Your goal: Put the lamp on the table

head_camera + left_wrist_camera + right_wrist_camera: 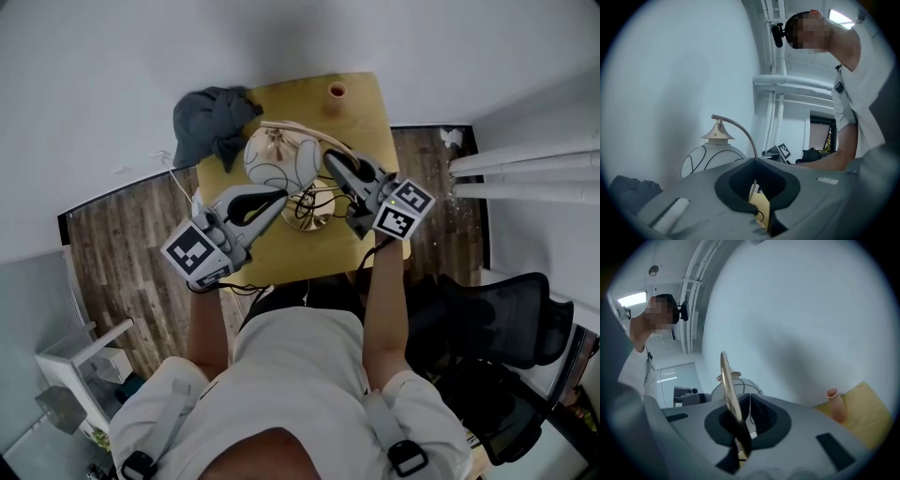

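We judge the job nearly finished: the lamp [281, 159], with its white globe shade and round brass base, appears to stand upright on the small yellow table [361, 117], between a grey cloth [211, 122] at one corner and a little vase [336, 92] near the far edge. Our right gripper [330, 157] is clamped on the lamp's arched brass arm [725, 380], which runs down between its jaws. Our left gripper [281, 195] hovers just beside the base, jaws together on nothing we can make out. What seems left is letting go and drawing both tongs clear.
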`<control>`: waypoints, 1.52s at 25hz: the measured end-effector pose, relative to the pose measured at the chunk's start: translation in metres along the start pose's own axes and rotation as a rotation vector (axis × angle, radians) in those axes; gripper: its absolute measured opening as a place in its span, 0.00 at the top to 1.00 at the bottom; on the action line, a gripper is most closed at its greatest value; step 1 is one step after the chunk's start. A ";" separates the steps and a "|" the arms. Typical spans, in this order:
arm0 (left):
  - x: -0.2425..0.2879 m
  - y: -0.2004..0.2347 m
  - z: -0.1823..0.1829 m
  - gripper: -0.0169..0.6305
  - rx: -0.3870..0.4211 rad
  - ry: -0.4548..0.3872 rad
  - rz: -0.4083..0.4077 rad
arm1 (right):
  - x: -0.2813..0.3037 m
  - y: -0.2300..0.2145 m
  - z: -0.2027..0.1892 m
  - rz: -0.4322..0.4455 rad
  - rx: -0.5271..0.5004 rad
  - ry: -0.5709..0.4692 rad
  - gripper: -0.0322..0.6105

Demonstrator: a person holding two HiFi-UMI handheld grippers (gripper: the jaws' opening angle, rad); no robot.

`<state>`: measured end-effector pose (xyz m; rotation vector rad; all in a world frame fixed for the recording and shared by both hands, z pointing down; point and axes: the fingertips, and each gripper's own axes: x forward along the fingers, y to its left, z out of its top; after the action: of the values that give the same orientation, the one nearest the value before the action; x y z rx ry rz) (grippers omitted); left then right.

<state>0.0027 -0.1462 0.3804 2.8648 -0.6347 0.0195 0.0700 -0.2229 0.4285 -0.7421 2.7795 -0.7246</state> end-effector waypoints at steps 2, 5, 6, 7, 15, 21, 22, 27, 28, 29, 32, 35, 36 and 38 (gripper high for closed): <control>0.000 -0.004 -0.002 0.98 -0.004 0.003 -0.002 | -0.003 0.001 -0.001 -0.007 -0.004 -0.005 0.94; 0.000 -0.009 -0.002 0.98 -0.013 0.007 0.000 | -0.008 0.003 -0.003 -0.016 -0.010 -0.006 0.94; 0.000 -0.010 -0.001 0.98 -0.017 0.004 0.001 | -0.009 0.004 -0.003 -0.017 -0.013 -0.005 0.94; 0.000 -0.012 -0.001 0.98 -0.021 0.002 0.002 | -0.010 0.005 -0.004 -0.018 -0.016 -0.004 0.94; -0.007 -0.025 -0.003 0.98 -0.034 -0.007 -0.012 | -0.014 0.015 -0.011 -0.021 -0.051 0.006 0.94; -0.008 -0.034 0.004 0.98 -0.050 -0.026 -0.024 | -0.019 0.020 -0.016 -0.034 -0.068 0.001 0.92; -0.008 -0.036 0.005 0.98 -0.052 -0.028 -0.027 | -0.021 0.021 -0.016 -0.036 -0.072 -0.001 0.92; -0.010 -0.040 0.004 0.98 -0.059 -0.023 -0.032 | -0.023 0.024 -0.020 -0.047 -0.086 -0.006 0.92; -0.010 -0.041 0.003 0.98 -0.062 -0.024 -0.034 | -0.023 0.024 -0.021 -0.050 -0.088 -0.007 0.92; -0.010 -0.042 0.003 0.98 -0.064 -0.024 -0.037 | -0.024 0.024 -0.021 -0.053 -0.089 -0.009 0.91; -0.011 -0.047 0.003 0.98 -0.069 -0.024 -0.043 | -0.028 0.027 -0.022 -0.064 -0.091 -0.017 0.90; -0.012 -0.050 0.002 0.98 -0.079 -0.025 -0.045 | -0.031 0.029 -0.023 -0.071 -0.096 -0.019 0.89; -0.012 -0.052 0.002 0.98 -0.082 -0.025 -0.047 | -0.032 0.030 -0.024 -0.073 -0.098 -0.019 0.89; -0.013 -0.054 0.001 0.98 -0.087 -0.026 -0.051 | -0.034 0.030 -0.025 -0.076 -0.101 -0.018 0.89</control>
<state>0.0135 -0.0934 0.3675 2.7998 -0.5534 -0.0520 0.0790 -0.1727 0.4362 -0.8732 2.8021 -0.5915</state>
